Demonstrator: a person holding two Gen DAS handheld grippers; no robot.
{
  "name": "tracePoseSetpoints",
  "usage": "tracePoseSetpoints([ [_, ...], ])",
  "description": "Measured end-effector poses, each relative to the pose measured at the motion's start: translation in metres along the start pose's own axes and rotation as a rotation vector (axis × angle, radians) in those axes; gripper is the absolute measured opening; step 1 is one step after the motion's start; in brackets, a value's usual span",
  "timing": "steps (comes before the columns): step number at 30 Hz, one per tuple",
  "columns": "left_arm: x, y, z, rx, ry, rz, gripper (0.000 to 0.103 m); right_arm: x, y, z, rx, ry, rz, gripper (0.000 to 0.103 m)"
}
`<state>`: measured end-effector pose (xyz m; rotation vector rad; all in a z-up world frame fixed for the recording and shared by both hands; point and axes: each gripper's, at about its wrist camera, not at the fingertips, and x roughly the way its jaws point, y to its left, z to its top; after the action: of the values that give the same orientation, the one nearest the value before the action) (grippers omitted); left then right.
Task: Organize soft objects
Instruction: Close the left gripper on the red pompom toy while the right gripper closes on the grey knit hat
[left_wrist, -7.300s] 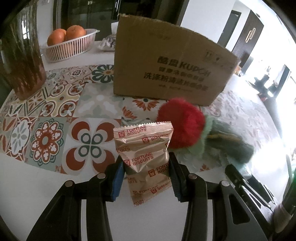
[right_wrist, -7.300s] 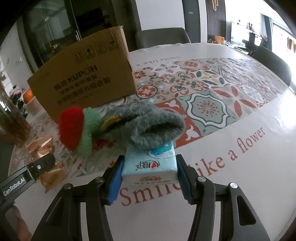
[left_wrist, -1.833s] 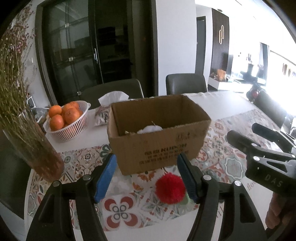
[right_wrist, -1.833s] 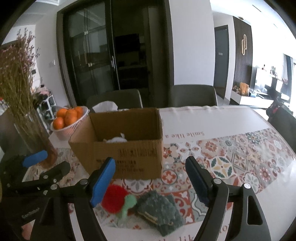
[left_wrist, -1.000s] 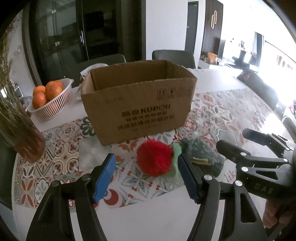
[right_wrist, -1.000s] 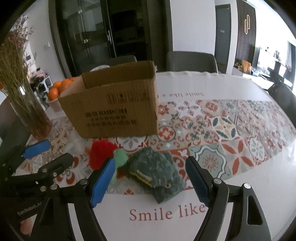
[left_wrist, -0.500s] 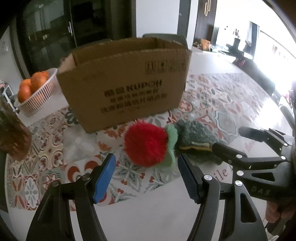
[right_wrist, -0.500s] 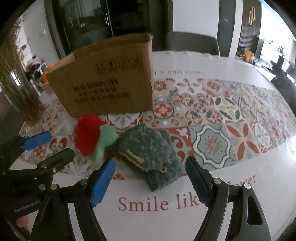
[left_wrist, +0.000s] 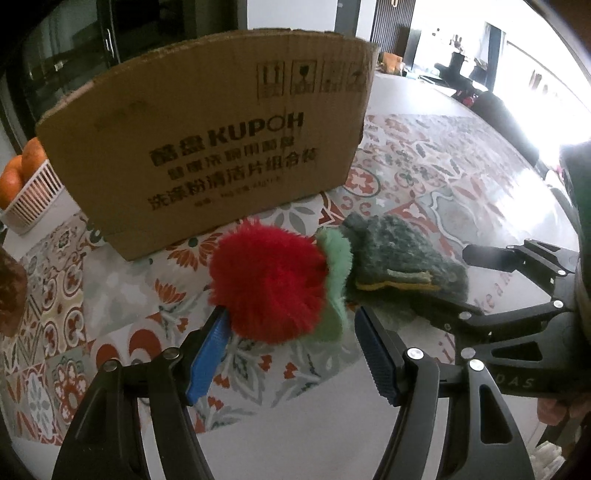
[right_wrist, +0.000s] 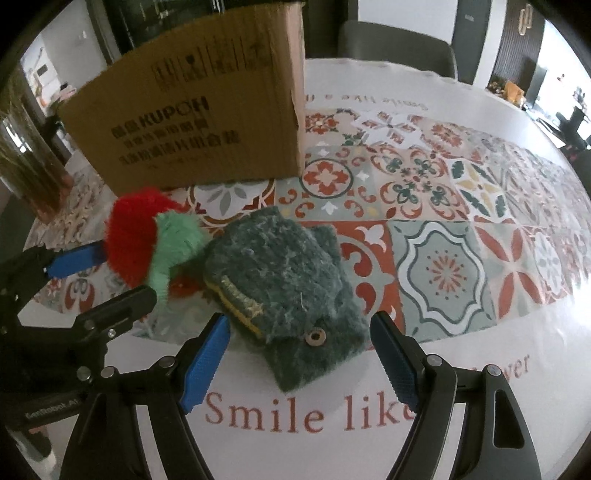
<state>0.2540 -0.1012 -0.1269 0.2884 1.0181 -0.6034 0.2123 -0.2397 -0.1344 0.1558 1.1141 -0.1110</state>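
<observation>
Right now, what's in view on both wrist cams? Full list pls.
cardboard box: 1, brown, black print, behind the toys
plush toy: 1, red ball with light green part, in front of the box, between the left gripper's fingers
fuzzy pouch: 1, dark green with yellow trim, beside the plush, between the right gripper's fingers
oranges: at least 2, orange, in a white basket far left
vase: 1, glass with dried stems, left of the box
tablecloth: 1, white with patterned tiles and red lettering
chair: 1, grey, behind the table
left gripper: black, blue pads, open
right gripper: black, blue pads, open
</observation>
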Motion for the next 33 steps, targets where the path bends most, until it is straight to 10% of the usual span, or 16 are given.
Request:
tracePoseSetpoints([
  [18,0.040,0.009,0.015,-0.015,-0.008,-0.031,0.068,0.032,-0.012,0.016,-0.009,-0.061,0.002,0.078],
  [33,0.043,0.017,0.011,-0.088,-0.064,-0.027,0.041,0.022,-0.009,0.008,0.031,-0.146,0.010,0.037],
])
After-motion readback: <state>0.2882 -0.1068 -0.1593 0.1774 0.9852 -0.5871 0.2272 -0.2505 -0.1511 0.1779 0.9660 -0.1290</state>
